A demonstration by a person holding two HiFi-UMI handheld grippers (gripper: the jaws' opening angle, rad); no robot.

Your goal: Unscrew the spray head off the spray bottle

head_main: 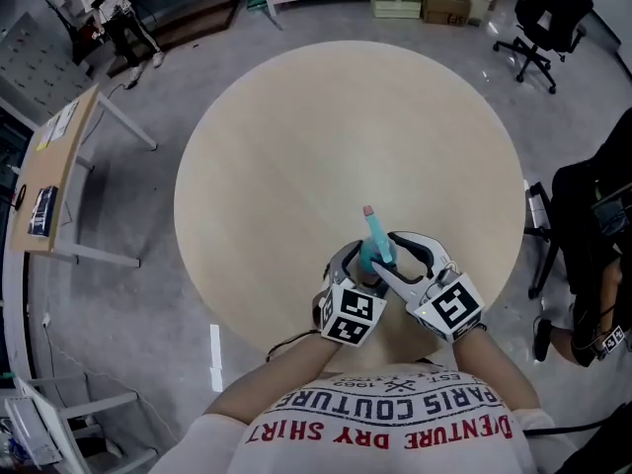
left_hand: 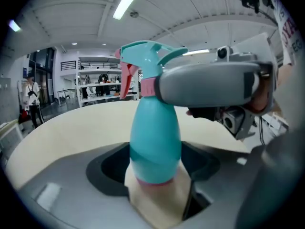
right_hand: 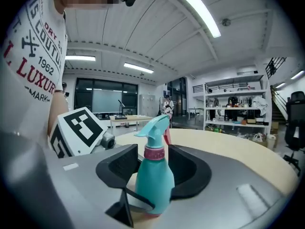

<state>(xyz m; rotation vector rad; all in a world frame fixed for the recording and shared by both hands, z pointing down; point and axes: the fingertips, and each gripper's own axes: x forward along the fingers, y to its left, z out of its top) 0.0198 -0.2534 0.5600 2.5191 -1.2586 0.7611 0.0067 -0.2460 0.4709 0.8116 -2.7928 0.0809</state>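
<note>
A teal spray bottle (head_main: 378, 248) with a pink collar (right_hand: 153, 152) and a teal spray head (left_hand: 145, 51) stands upright on the round wooden table (head_main: 296, 146), near its front edge. My left gripper (head_main: 358, 267) grips the bottle's lower body (left_hand: 155, 137), with its dark pads (left_hand: 109, 168) against both sides. My right gripper (head_main: 397, 257) reaches in from the right at neck height. Its pads (right_hand: 119, 163) stand on either side of the collar with small gaps, so it is open. One grey finger of the right gripper (left_hand: 209, 82) crosses beside the collar in the left gripper view.
A black office chair (head_main: 545, 13) and boxes (head_main: 439, 3) stand beyond the table. A small desk (head_main: 54, 166) is at the left, and a dark chair (head_main: 592, 235) sits close on the right. A person (left_hand: 31, 97) stands far off by shelves.
</note>
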